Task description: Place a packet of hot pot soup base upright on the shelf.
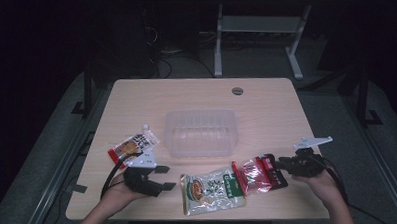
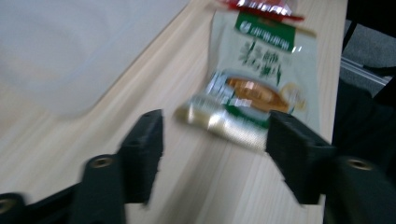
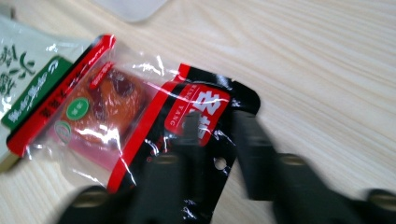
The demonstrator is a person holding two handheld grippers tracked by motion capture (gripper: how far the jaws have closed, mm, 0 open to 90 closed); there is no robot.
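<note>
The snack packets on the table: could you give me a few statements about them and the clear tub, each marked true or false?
1. The clear tub has a packet inside. False: it holds nothing.
2. The red and black packet overlaps the green and white packet. True.
3. The left gripper grips the green and white packet. False: its jaws stand apart, short of the packet.
4. A third packet lies left of the tub. True.
5. The right gripper is over the red and black packet's black end. True.

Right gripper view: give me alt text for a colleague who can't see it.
The right gripper points at the black end of a red-and-black snack packet lying on a wooden table, jaws a little apart over that end. A green-and-white packet lies beside it.
</note>
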